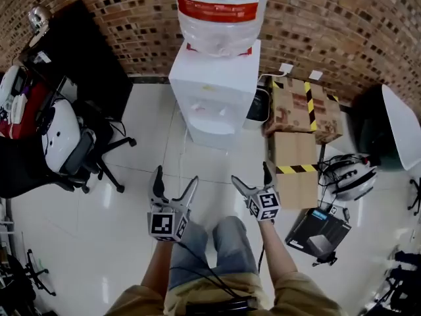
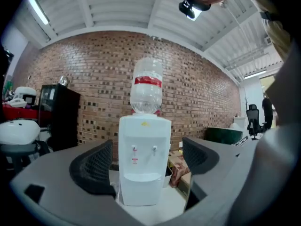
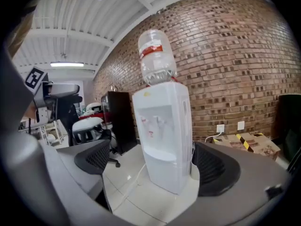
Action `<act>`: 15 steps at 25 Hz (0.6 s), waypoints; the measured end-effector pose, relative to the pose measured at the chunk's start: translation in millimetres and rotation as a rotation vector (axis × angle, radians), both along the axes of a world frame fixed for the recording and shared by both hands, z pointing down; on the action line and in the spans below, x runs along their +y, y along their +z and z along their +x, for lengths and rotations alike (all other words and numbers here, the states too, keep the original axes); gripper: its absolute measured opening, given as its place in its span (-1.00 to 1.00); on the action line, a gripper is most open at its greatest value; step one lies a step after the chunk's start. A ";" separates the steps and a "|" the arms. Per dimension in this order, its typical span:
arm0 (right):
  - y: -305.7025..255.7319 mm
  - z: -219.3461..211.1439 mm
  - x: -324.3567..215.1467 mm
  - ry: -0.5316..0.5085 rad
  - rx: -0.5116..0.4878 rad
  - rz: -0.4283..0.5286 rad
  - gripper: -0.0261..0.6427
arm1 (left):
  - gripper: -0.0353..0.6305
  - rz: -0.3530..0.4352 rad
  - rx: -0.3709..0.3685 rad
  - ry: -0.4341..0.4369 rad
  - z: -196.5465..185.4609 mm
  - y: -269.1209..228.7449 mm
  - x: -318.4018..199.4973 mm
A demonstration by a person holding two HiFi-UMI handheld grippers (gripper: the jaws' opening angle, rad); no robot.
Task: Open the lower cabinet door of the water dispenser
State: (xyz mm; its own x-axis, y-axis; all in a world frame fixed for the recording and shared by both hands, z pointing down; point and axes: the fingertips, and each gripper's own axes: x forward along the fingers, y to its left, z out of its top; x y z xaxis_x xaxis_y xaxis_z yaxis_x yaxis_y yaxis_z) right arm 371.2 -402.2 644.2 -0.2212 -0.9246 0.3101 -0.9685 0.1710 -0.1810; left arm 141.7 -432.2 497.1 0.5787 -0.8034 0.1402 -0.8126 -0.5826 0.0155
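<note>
- The white dispenser [image 1: 214, 94] stands on the floor [image 1: 131, 196] against a brick wall [image 1: 348, 18], top centre in the head view, with a bottle [image 1: 220, 12] upside down on top.
- Its lower front [image 2: 140, 190] faces the person and lies flush with the body.
- The left gripper [image 1: 175, 176] has its jaws spread wide and empty, well short of the dispenser.
- The right gripper [image 1: 250, 173], just beside the left, is likewise spread and empty, aimed at the dispenser from its right.
- Taped boxes [image 1: 299, 137] sit just right of the dispenser.
- A chair [image 1: 69, 147] and a black cabinet [image 1: 75, 58] stand to its left.
</note>
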 end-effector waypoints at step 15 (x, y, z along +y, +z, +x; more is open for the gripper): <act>320.1 58.5 -240.5 0.009 0.120 -0.003 0.77 | 0.41 0.065 -0.019 0.114 6.5 276.3 -93.6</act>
